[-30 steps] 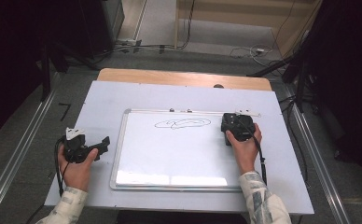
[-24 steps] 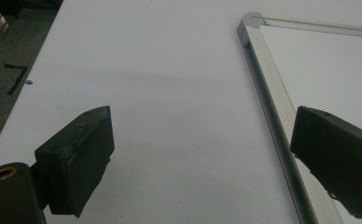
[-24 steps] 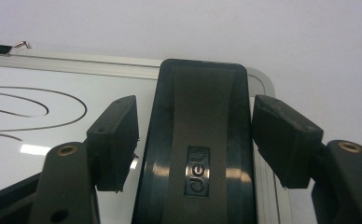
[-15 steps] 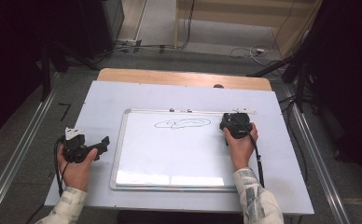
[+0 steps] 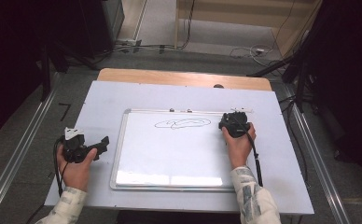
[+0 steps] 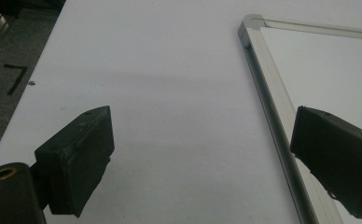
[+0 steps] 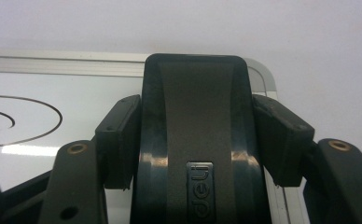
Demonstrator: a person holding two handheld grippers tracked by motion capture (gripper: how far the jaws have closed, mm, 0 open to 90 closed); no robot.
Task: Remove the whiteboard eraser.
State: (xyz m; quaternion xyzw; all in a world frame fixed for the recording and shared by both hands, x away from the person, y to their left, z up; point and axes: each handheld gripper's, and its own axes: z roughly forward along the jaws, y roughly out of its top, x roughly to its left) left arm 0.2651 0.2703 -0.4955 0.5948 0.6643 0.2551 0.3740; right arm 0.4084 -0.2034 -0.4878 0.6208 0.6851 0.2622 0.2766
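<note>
The table (image 5: 123, 100) is the largest thing here, covered in a pale sheet, with a strip of bare wood showing along its far edge. No box, tray or bin stands on it.

The whiteboard (image 5: 170, 154) lies flat in the middle of the table, in a metal frame (image 6: 268, 107) with rounded corners. Near its far edge is a scribble (image 5: 183, 123) of looping lines. Two small dark things sit on the far rail of the frame; they are too small to tell what they are.

The right gripper (image 5: 235, 122) sits at the board's far right corner, held by the person's right hand (image 5: 237, 147), with its cable trailing back along the sleeve. Its jaws have just been closing, and in the right gripper view both pads (image 7: 118, 140) press on the sides of an eraser (image 7: 195, 140), a dark block with a grey band and a small logo plate. The eraser rests on the board just inside the rounded corner of the frame, well right of the scribble.

The left gripper (image 5: 105, 142) rests on the table just left of the board, in the left hand (image 5: 76, 168). Its jaws stand wide apart with nothing between them; in the left gripper view one jaw is over the bare sheet and the other over the frame's left rail.
</note>
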